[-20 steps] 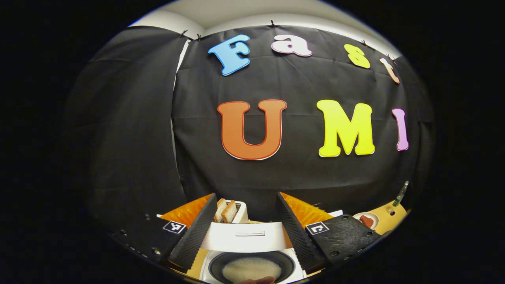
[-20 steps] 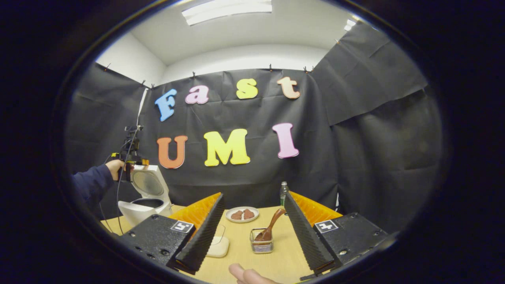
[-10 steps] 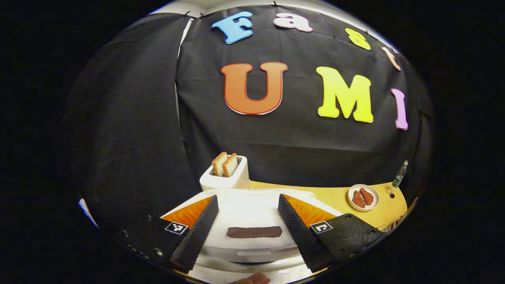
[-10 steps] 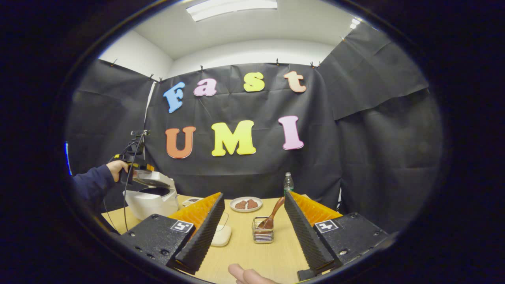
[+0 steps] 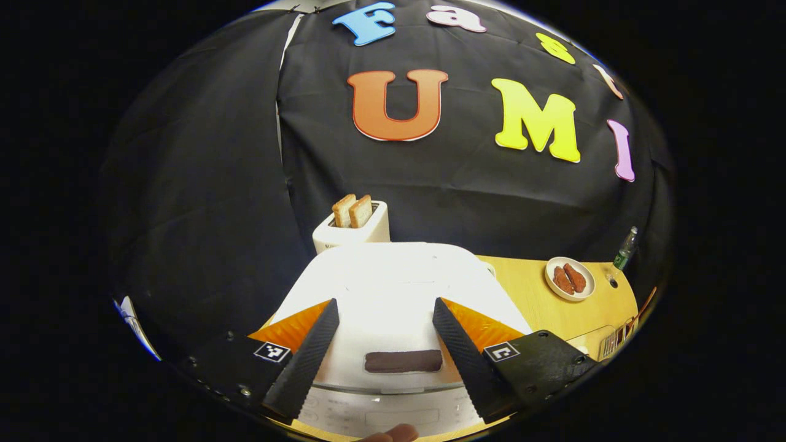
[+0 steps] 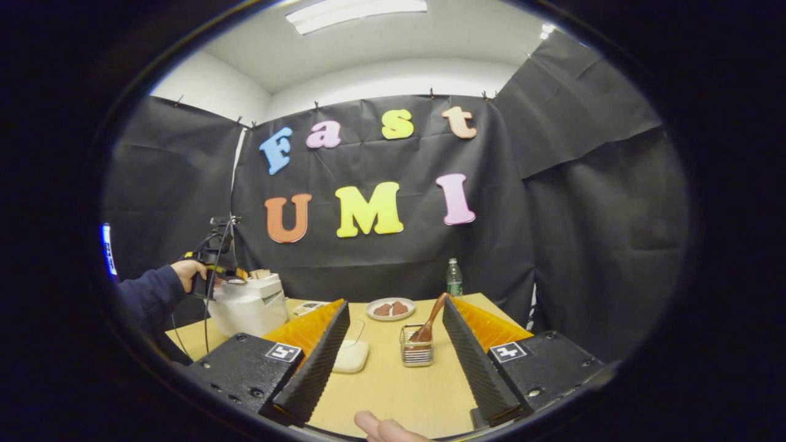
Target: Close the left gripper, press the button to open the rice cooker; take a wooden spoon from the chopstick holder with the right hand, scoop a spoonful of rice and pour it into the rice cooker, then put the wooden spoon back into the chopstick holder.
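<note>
Black cloth [image 6: 583, 202] drapes the booth's walls behind a light wooden table [image 6: 393, 387], under a white ceiling with a long lamp [image 6: 356, 11].

Left gripper [image 5: 384, 356] spread wide, fingers [image 5: 304, 362] angled forward and down, one fingertip [image 5: 390, 434] of the holding hand below. Right gripper [image 6: 396, 362] likewise parted, level, low; farther left, a hand [image 6: 187, 270] in a dark sleeve [image 6: 144, 294] gripping the other tool.

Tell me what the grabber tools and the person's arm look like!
Each gripper, left and right, has two wedge-shaped fingers with ridged inner faces, on black bodies with screws and small square black-and-white markers. In the right gripper view, a dark blue sleeve shows, and thin black cables hang down.
</note>
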